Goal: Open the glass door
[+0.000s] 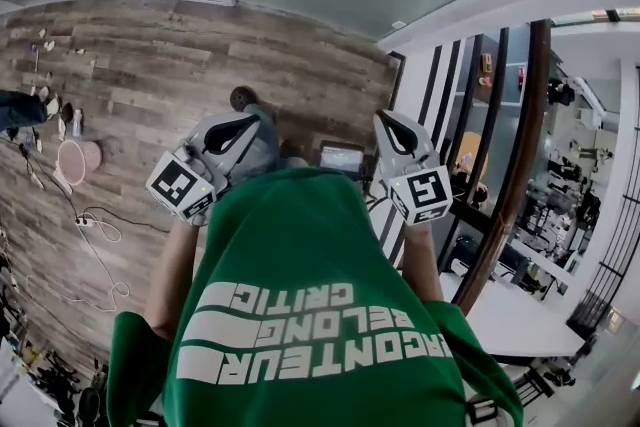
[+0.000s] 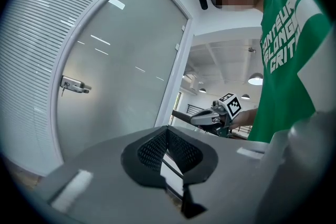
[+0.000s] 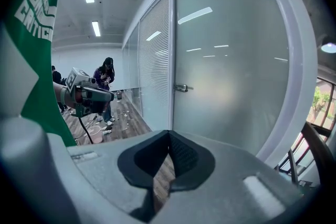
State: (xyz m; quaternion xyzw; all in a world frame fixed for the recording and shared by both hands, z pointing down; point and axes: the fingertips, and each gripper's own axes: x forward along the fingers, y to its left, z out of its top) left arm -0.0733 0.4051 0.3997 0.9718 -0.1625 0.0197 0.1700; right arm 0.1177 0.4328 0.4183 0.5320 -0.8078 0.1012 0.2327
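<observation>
Frosted glass door point(image 3: 231, 71) w/ white frame is still shut, ahead of both grippers; its metal lever handle point(image 3: 181, 87) is untouched. Left gripper point(image 2: 167, 129) & right gripper point(image 3: 169, 135) closed, empty, well apart from it. Whole job left: reach handle, press, swing.

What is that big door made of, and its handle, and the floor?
The door looks like frosted glass: it is pale and milky, with bright streaks reflected on it. Its handle seems to be shiny silver metal, though it is small here. The floor looks like wood planks, brown with grain and seams. It could also be a wood-look covering.
</observation>
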